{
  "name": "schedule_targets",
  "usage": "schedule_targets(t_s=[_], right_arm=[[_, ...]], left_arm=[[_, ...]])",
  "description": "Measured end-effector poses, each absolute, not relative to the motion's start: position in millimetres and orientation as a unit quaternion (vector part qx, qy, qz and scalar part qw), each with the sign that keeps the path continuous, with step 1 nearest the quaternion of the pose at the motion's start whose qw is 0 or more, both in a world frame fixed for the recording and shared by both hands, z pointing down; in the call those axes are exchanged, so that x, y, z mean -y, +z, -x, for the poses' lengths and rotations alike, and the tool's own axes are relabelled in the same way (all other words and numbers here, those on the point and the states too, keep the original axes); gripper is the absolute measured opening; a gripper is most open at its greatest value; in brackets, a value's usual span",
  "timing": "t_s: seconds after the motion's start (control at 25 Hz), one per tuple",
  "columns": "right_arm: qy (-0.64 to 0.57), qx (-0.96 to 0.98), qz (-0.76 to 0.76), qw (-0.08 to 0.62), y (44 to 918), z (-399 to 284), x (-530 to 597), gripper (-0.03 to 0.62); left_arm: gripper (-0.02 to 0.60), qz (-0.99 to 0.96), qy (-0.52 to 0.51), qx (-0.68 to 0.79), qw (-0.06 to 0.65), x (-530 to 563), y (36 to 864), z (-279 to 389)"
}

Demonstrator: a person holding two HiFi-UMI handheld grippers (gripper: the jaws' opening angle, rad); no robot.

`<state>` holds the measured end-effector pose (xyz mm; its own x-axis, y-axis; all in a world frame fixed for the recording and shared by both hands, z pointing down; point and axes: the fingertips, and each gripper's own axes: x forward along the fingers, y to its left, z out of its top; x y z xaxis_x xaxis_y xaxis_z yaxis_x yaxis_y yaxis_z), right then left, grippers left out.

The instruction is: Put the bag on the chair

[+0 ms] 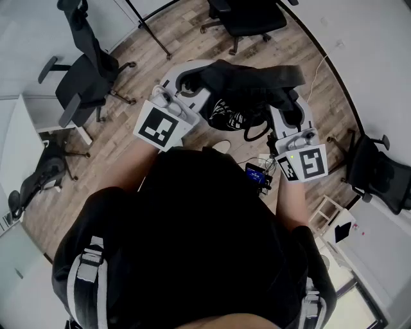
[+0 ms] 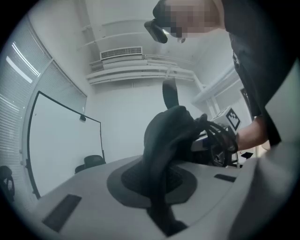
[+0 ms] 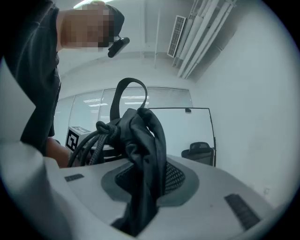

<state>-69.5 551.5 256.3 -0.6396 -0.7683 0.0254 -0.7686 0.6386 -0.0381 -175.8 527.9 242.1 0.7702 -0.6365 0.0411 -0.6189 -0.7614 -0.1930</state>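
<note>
Bag [image 1: 247, 87] clamped in left tongs [image 2: 161, 211] and right tongs [image 3: 136, 211] (mid-air); office chairs [image 1: 87, 74] well apart across wood floor [image 1: 128, 157].

You stand on a wood-plank floor [image 1: 109, 144], with a left office chair [image 1: 87, 71], a far office chair [image 1: 247, 19] ahead and a right office chair [image 1: 379, 173] around you. The white walls carry a black-framed whiteboard [image 2: 61, 150] and a slatted air vent [image 2: 121, 52], with bright window blinds [image 2: 18, 89] beside them.
</note>
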Motion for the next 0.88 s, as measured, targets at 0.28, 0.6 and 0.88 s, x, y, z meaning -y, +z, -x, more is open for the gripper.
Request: schedule_targets(t_s=[0.28, 0.6, 0.88], right_arm=[[0.013, 0.89, -0.456, 0.012, 259, 107, -609, 0.092], [-0.006, 0.886, -0.464, 0.0, 246, 136, -640, 0.097], [-0.012, 0.884, -0.467, -0.002, 244, 131, -644, 0.097]], left_arm=[[0.032, 0.947, -0.033, -0.315, 0.053, -579, 245, 210], [0.032, 0.944, -0.024, -0.321, 0.076, -619, 232, 240], [0.031, 0.946, -0.021, -0.314, 0.075, -620, 230, 233]])
